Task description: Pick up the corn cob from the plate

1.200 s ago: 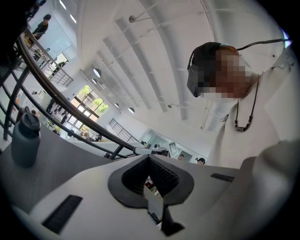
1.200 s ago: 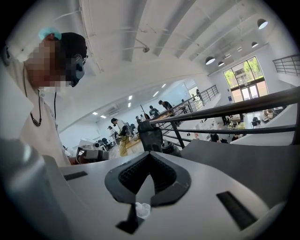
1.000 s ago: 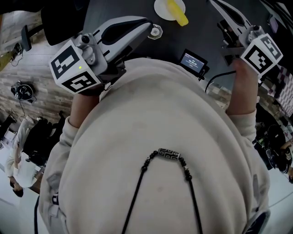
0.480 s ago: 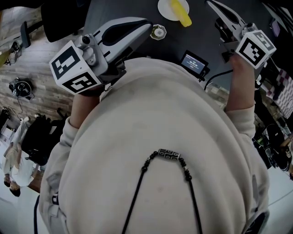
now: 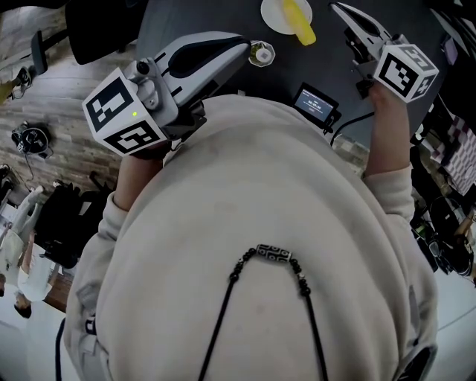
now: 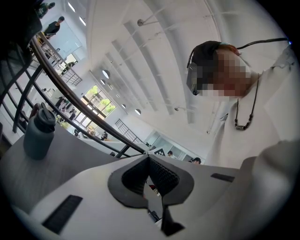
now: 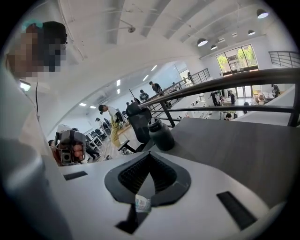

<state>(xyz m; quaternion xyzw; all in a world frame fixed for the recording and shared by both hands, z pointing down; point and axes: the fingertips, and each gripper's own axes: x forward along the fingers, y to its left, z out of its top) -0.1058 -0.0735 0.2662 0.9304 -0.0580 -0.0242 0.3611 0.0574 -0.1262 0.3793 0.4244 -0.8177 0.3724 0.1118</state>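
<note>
Lying on a small white plate (image 5: 276,18) at the top edge of the head view, the yellow corn cob (image 5: 300,21) is on the dark table (image 5: 197,18). Its near end reaches past the plate's rim.

Left gripper (image 5: 244,46): tip points toward the plate from the lower left, well short of it. A small octagonal cup (image 5: 262,53) stands just beside the tip. In the left gripper view the ribbed pads (image 6: 165,177) meet at their tips, with nothing between them.

Right gripper (image 5: 336,7): tip sits just to the right of the cob, not touching cob or plate. In the right gripper view the pads (image 7: 135,174) are pressed together and empty.

So the cob lies between the two tips, nearer the right one, free of both.

A dark bottle (image 7: 161,134) stands on the table ahead of the right jaws. A small screen device (image 5: 315,100) rests at the table's near edge.
</note>
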